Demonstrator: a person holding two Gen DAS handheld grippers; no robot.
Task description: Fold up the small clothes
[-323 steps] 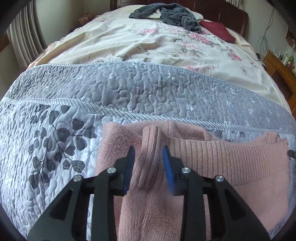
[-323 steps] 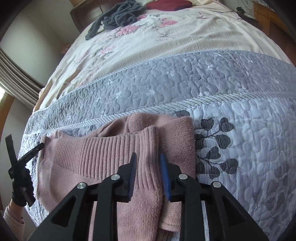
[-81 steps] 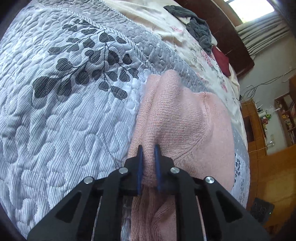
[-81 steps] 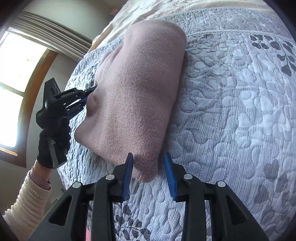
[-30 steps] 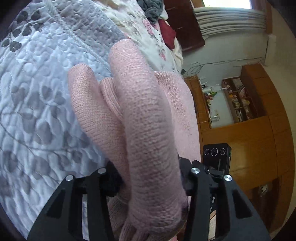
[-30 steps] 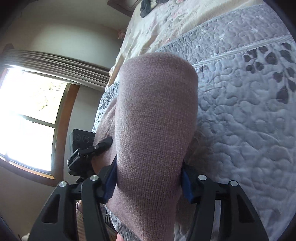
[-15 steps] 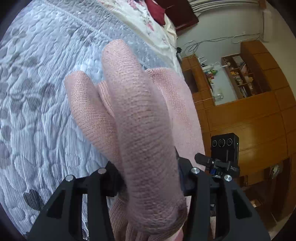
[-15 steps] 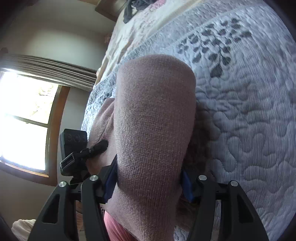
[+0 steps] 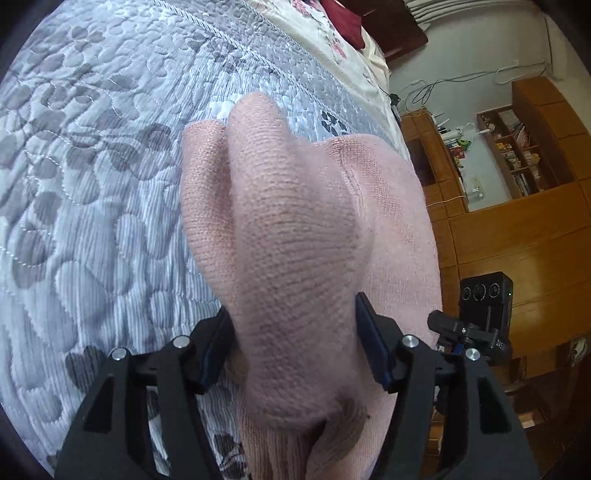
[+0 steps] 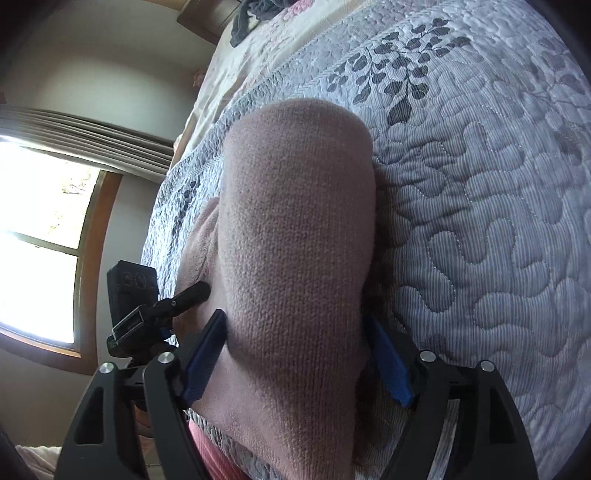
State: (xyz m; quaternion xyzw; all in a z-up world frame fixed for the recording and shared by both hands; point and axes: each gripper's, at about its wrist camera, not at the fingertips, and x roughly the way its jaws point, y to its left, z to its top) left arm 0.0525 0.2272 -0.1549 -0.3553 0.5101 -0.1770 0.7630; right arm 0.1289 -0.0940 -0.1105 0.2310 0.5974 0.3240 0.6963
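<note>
- Left tongs (image 9: 293, 341): jaws spread wide, a thick bunch of the pink sweater (image 9: 295, 229) filling the gap between the blue pads (image 9: 371, 347); the knit presses against both pads, so the tongs are clamped on the sweater.
- Right tongs (image 10: 295, 356): jaws likewise wide, a rounded fold of the sweater (image 10: 295, 236) packed between the pads (image 10: 388, 363) and held by them.
- Sweater: bunched and raised over the bed, held at two places, one by each tongs. In the left view it rises as two rounded lobes with a seam running down the flatter part at right; in the right view it shows as one smooth hump. Whether its far edge touches the quilt cannot be told.
- Quilt (image 9: 92, 177): grey-white, stitched in leaf and pebble shapes, covering the near part of the bed; dark leaf sprigs (image 10: 399, 81) lie beyond the sweater in the right view.
- Floral sheet (image 10: 255, 62): cream, beyond the quilt; a dark grey garment (image 10: 255, 11) lies at its far end and a dark red pillow (image 9: 341, 22) near the headboard.
- Each view shows the other tongs beside the sweater: right tongs (image 9: 480, 317) in the left view, left tongs (image 10: 147, 306) in the right view.
- Background: wooden shelves (image 9: 517, 147) on one side, a bright window (image 10: 40, 236) with a curtain (image 10: 74, 133) on the other.
</note>
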